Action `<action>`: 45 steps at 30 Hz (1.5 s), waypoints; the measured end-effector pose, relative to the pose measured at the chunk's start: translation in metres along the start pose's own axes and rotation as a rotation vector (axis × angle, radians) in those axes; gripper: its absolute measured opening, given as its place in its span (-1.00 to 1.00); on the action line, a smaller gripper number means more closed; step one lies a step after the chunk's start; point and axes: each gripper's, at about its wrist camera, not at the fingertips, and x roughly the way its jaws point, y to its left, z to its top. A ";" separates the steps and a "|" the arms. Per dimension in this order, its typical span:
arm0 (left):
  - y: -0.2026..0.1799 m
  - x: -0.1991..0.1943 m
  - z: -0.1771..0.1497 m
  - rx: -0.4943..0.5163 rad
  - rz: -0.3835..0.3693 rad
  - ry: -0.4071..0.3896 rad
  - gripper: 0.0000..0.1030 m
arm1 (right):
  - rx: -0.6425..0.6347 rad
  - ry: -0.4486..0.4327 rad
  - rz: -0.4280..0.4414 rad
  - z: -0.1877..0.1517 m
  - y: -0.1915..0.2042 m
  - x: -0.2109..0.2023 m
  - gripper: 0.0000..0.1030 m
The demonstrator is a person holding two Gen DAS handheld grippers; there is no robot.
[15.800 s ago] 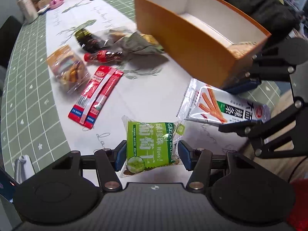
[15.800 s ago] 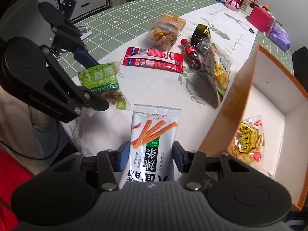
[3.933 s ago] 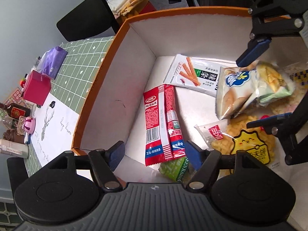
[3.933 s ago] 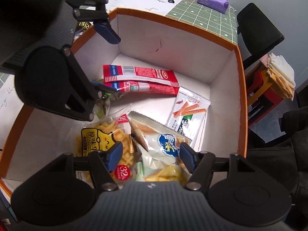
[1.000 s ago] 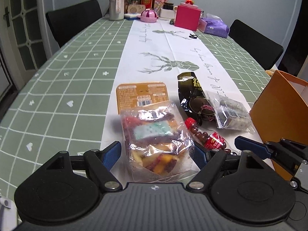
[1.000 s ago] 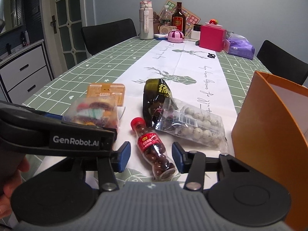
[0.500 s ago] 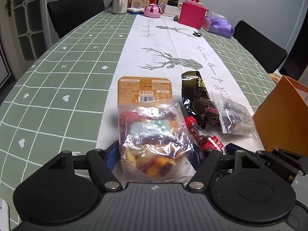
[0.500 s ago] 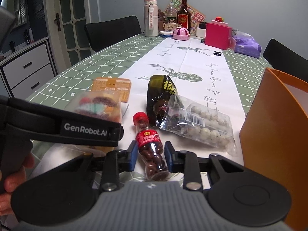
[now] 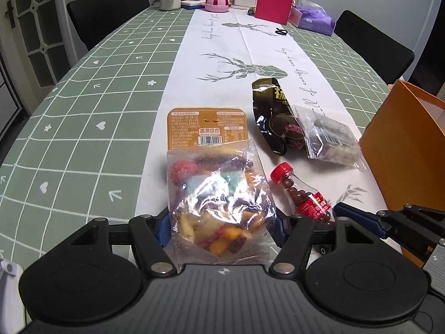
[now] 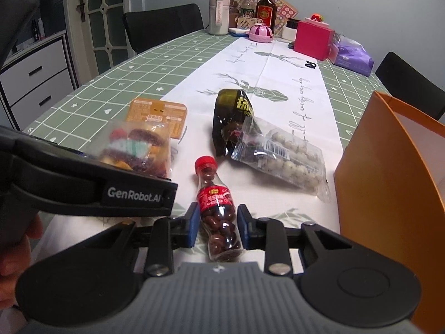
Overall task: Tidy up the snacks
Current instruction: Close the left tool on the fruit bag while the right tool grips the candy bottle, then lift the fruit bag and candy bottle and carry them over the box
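My left gripper point(image 9: 222, 229) is shut on a clear bag of mixed dried fruit point(image 9: 219, 192) with an orange label; the bag lies on the white table runner and also shows in the right wrist view point(image 10: 139, 150). My right gripper point(image 10: 218, 226) is shut on a small red-capped bottle of chocolate beans point(image 10: 218, 211), which lies on the runner and also shows in the left wrist view point(image 9: 301, 194). A black snack pouch point(image 9: 274, 119) and a clear bag of pale round candies point(image 9: 329, 136) lie further back. The orange box point(image 10: 389, 183) stands at the right.
The left gripper's arm point(image 10: 91, 183) crosses the left of the right wrist view. At the table's far end stand a flask point(image 10: 218, 8), a dark bottle point(image 10: 265, 7), a pink box point(image 10: 313, 40) and a purple pack point(image 10: 351, 55). Black chairs point(image 9: 108, 11) surround the table.
Both grippers have moved forward and closed: the left on the dried fruit bag, the right on the bean bottle. One second ago both stood open around them.
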 end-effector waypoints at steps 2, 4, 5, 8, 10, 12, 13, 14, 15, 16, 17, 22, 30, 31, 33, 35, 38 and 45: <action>-0.001 -0.004 -0.004 0.003 -0.001 0.003 0.45 | 0.001 0.014 -0.002 -0.003 -0.001 -0.004 -0.49; -0.001 -0.007 -0.007 -0.001 -0.006 0.013 0.44 | -0.007 0.030 -0.002 -0.006 -0.001 -0.009 -0.49; -0.001 -0.009 -0.008 -0.002 -0.009 0.020 0.43 | -0.012 0.040 -0.002 -0.007 -0.001 -0.011 -0.49; -0.001 -0.014 -0.014 0.002 -0.014 0.041 0.42 | -0.028 0.069 0.003 -0.010 -0.001 -0.018 -0.49; -0.001 -0.018 -0.018 0.005 -0.013 0.050 0.42 | -0.041 0.092 0.012 -0.011 -0.001 -0.023 -0.49; -0.002 -0.023 -0.022 0.008 -0.016 0.063 0.42 | -0.061 0.125 0.034 -0.014 0.000 -0.028 -0.49; -0.002 -0.025 -0.023 0.014 -0.017 0.071 0.42 | -0.070 0.143 0.047 -0.015 0.000 -0.030 -0.49; -0.003 -0.027 -0.025 0.024 -0.018 0.079 0.42 | -0.080 0.160 0.060 -0.015 0.001 -0.033 -0.49; -0.004 -0.030 -0.027 0.038 -0.017 0.085 0.42 | -0.093 0.174 0.071 -0.016 0.001 -0.036 -0.49; -0.005 -0.032 -0.029 0.053 -0.015 0.092 0.42 | -0.106 0.181 0.077 -0.017 0.002 -0.040 -0.49; -0.007 -0.035 -0.032 0.070 -0.012 0.100 0.42 | -0.122 0.186 0.081 -0.018 0.003 -0.045 -0.49; -0.012 -0.047 -0.043 0.151 -0.008 0.148 0.41 | -0.215 0.230 0.101 -0.025 0.007 -0.065 -0.49; -0.014 -0.073 -0.044 0.210 -0.034 0.198 0.41 | -0.356 0.266 0.116 -0.035 0.008 -0.106 -0.50; -0.016 -0.077 -0.043 0.224 -0.036 0.201 0.41 | -0.371 0.269 0.120 -0.035 0.007 -0.112 -0.50; -0.023 -0.085 -0.042 0.270 -0.039 0.211 0.41 | -0.400 0.270 0.124 -0.034 0.008 -0.122 -0.50; -0.033 -0.092 -0.042 0.326 -0.045 0.226 0.41 | -0.436 0.262 0.124 -0.031 0.009 -0.134 -0.51; -0.048 -0.102 -0.040 0.396 -0.053 0.236 0.41 | -0.486 0.246 0.118 -0.025 0.010 -0.152 -0.51; -0.076 -0.122 -0.024 0.516 -0.032 0.204 0.41 | -0.592 0.213 0.039 -0.016 0.000 -0.185 -0.52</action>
